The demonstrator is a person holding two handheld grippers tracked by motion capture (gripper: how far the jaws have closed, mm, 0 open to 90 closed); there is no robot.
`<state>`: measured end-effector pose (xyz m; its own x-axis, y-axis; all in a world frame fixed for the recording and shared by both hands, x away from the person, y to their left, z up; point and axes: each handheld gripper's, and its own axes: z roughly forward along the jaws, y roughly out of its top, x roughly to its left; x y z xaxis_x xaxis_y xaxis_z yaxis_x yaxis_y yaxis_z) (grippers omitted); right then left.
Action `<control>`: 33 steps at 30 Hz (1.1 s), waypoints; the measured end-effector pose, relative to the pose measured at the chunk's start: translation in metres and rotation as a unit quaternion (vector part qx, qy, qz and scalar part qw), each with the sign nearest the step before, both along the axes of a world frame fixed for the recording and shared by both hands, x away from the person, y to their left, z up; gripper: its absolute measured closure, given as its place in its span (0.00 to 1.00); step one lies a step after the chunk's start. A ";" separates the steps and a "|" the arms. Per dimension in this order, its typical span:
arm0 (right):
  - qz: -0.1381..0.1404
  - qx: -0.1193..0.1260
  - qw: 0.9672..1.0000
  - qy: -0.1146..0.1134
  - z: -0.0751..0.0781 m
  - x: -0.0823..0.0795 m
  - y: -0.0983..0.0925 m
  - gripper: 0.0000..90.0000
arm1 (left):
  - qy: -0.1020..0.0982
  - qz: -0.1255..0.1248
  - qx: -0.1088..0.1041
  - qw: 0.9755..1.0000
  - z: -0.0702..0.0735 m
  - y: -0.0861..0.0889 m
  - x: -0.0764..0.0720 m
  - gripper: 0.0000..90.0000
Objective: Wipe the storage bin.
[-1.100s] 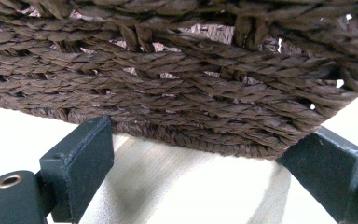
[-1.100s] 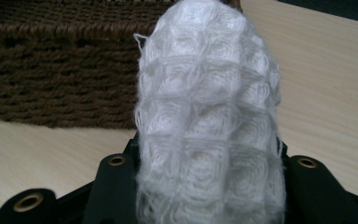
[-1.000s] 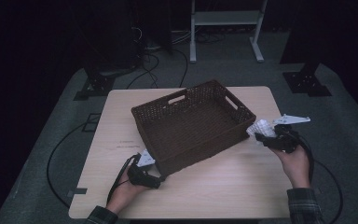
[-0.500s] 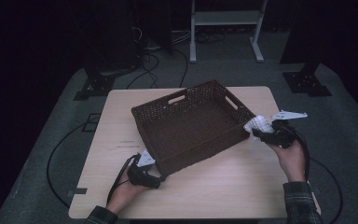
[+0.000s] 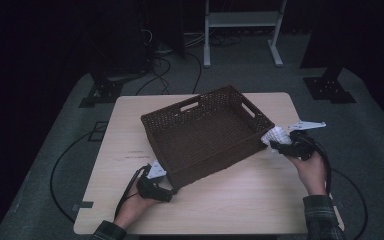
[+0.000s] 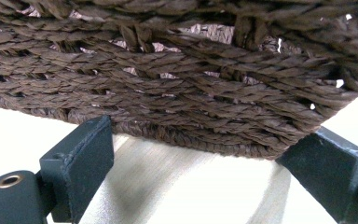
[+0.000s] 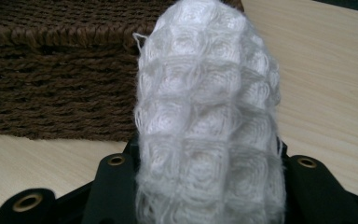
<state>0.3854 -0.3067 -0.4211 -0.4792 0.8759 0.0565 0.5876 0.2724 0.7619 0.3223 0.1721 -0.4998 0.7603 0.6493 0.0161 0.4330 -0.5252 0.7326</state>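
While my two hands work at the near and right edges, one rectangular table (image 5: 230,200) of pale wood-grain board carries everything, its corners rounded and its top smooth. On it sits one basket (image 5: 205,135), dark brown, woven of twisted rope-like strands, a shallow rectangle with flared walls and a cut-out handle slot in each of the two short ends; it lies turned at an angle to the table's edges. My left gripper (image 5: 166,192) sits at the basket's near corner, and in the left gripper view (image 6: 214,186) its two black, blocky jaws stand spread wide, one to each side of that woven corner, not pressing on it. My right gripper (image 5: 276,145) is at the basket's right corner, just outside the wall, and its two jaws are clamped on one white cloth (image 7: 209,121): a bunched, waffle-textured knit of small puffy squares, fuzzy at the edges, standing up between the jaws in a rounded lump right beside the basket's rim.
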 end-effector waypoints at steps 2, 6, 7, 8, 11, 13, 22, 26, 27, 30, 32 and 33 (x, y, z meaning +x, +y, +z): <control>0.002 -0.002 1.000 0.002 -0.002 0.001 0.001 0.60 | 0.000 0.000 0.000 1.000 0.000 0.000 0.000 0.10; 0.002 -0.004 1.000 0.010 -0.007 0.002 0.003 0.60 | 0.000 0.000 0.000 1.000 0.000 0.000 0.000 0.10; 0.003 -0.005 1.000 0.011 -0.008 0.002 0.003 0.60 | 0.000 0.000 0.000 1.000 0.000 0.000 0.000 0.10; 0.004 -0.006 1.000 0.012 -0.009 0.003 0.003 0.60 | 0.000 0.000 0.000 1.000 0.000 0.000 0.000 0.10; 0.003 -0.006 1.000 0.019 -0.014 0.004 0.003 0.60 | 0.000 -0.001 0.000 1.000 0.000 0.000 0.000 0.10; 0.003 -0.008 1.000 0.024 -0.018 0.005 0.003 0.60 | 0.000 -0.001 0.000 1.000 0.000 0.000 0.000 0.10; 0.006 -0.013 0.999 0.040 -0.032 0.009 0.003 0.59 | 0.000 -0.001 0.000 1.000 0.000 0.000 0.000 0.10; 0.005 -0.013 0.999 0.050 -0.039 0.010 0.002 0.59 | 0.000 -0.002 0.000 1.000 0.000 0.000 0.000 0.10; 0.006 -0.014 0.999 0.050 -0.040 0.011 0.002 0.59 | 0.000 -0.002 0.000 1.000 0.000 0.000 0.000 0.10; 0.005 -0.014 0.998 0.055 -0.043 0.011 0.003 0.59 | 0.000 -0.002 0.000 1.000 0.000 0.000 0.000 0.10; 0.006 -0.014 0.998 0.055 -0.045 0.011 0.003 0.59 | 0.000 -0.002 0.000 1.000 0.000 0.000 0.000 0.10; 0.006 -0.014 0.998 0.056 -0.046 0.011 0.002 0.59 | 0.000 -0.002 0.000 1.000 0.000 0.000 0.000 0.10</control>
<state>0.3967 -0.3042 -0.4670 -0.4820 0.8719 0.0862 0.6652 0.3002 0.6837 0.3224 0.1724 -0.4998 0.7626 0.6467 0.0157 0.4313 -0.5263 0.7328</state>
